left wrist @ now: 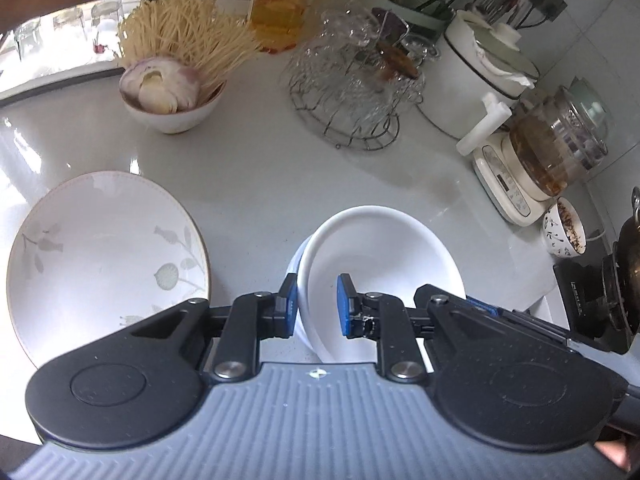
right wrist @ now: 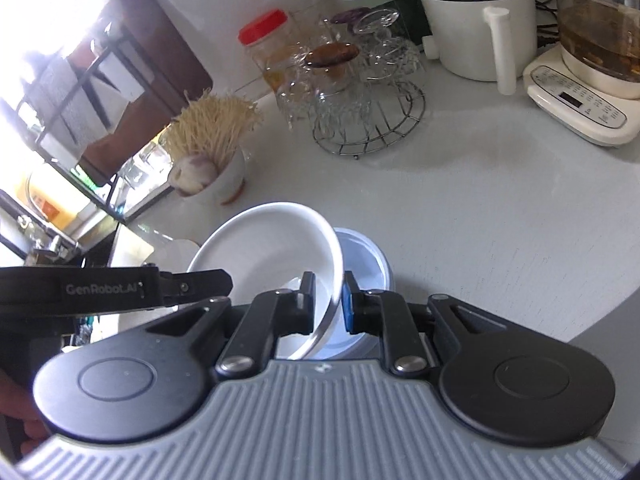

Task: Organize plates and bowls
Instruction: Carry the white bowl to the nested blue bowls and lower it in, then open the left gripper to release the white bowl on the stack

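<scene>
Both hand-held grippers, left (left wrist: 318, 304) and right (right wrist: 327, 302), clamp the tilted white bowl's (left wrist: 376, 256) rim

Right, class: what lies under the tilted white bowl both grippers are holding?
Under the white bowl sits a pale blue bowl, part of its rim and inside showing. The white bowl covers the rest. Both the left gripper and right gripper pinch its rim.
</scene>
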### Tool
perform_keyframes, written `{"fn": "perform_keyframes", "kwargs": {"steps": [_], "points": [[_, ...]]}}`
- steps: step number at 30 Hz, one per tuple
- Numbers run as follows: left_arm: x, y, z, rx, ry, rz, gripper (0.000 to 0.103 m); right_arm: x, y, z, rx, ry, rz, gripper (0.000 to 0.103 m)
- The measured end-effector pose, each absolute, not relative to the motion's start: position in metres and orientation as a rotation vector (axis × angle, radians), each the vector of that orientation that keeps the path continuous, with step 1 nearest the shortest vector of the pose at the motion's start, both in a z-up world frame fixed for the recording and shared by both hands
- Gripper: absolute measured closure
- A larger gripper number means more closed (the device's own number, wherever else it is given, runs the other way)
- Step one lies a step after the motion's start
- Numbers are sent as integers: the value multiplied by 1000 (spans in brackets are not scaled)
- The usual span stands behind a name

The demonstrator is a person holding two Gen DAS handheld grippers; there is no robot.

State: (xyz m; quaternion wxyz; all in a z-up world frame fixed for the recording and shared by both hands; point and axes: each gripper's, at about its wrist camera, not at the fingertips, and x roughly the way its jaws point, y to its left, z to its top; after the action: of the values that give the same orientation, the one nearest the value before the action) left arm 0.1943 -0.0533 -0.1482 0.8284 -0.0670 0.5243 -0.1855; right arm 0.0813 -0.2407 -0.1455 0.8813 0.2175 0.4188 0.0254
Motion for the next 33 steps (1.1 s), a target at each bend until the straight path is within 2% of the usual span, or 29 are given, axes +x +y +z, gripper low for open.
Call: {"fn": "perform_keyframes", "kwargs": {"steps": [22,24,25,29,31,33], "points": [[209,-60,-175,-159,1111,-367,79,101,-263,-160,435,888,62,84],[205,-57,-175,-171,1112,-361,74,100,-268,-157,448,879,78,67],[203,-55,-176,-177,1114,-357,69,99,-269,-156,451,875,87,63],[194,-54,-179,-193,1116,-344,59,99,-276,-154,451,869,109,58],[190,-55,-183,-198,1120,-336,53,100,-280,-157,465,875,112,50],[187,-56,-187,-213,1127,-323,53,102,-284,-162,481,895,117,47]]}}
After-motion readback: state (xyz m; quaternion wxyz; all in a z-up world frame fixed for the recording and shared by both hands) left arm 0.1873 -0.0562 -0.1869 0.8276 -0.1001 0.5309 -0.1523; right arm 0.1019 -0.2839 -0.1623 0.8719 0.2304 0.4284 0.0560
